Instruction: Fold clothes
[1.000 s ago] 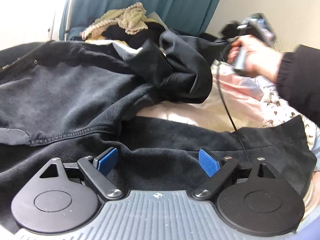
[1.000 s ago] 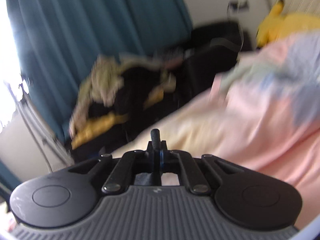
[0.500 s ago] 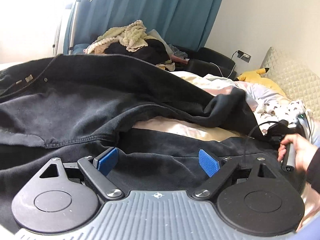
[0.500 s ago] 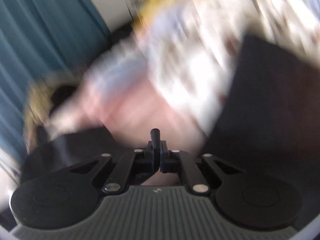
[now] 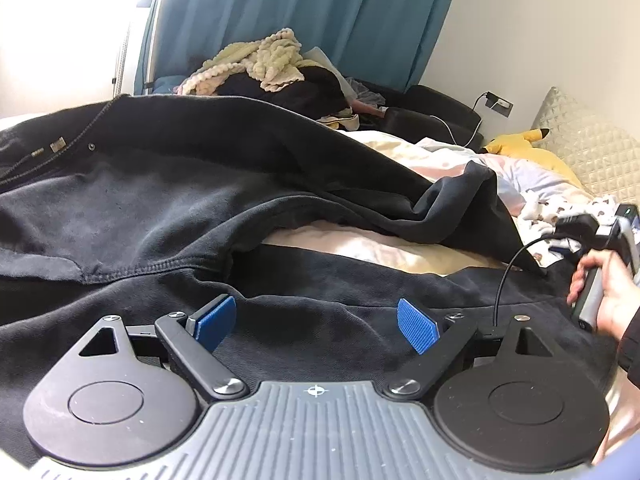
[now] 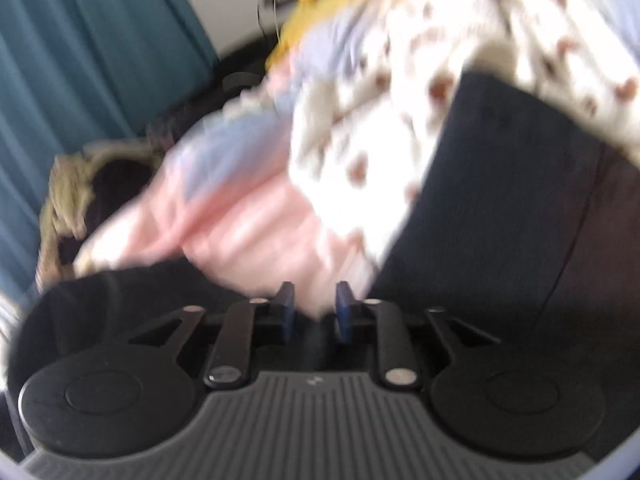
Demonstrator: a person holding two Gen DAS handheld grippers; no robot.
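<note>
From the left wrist, a big black hoodie (image 5: pixel 168 200) lies spread on the bed (image 5: pixel 360 244). Behind it a pile of clothes (image 5: pixel 260 64) sits by the blue curtain (image 5: pixel 320 16). A yellow plush toy (image 5: pixel 516 142) lies near the pillow (image 5: pixel 588 152). The left gripper (image 5: pixel 316 322) hangs over the hoodie's bottom edge with its blue pads far apart and nothing between them. A hand (image 5: pixel 608 300) at the right holds the other tool.

From the right wrist, the view is blurry. The pink and spotted blanket (image 6: pixel 320 160) lies ahead, with black cloth on both sides. The right gripper (image 6: pixel 314 314) has just been opening. Its pads have a small gap, with nothing between them.
</note>
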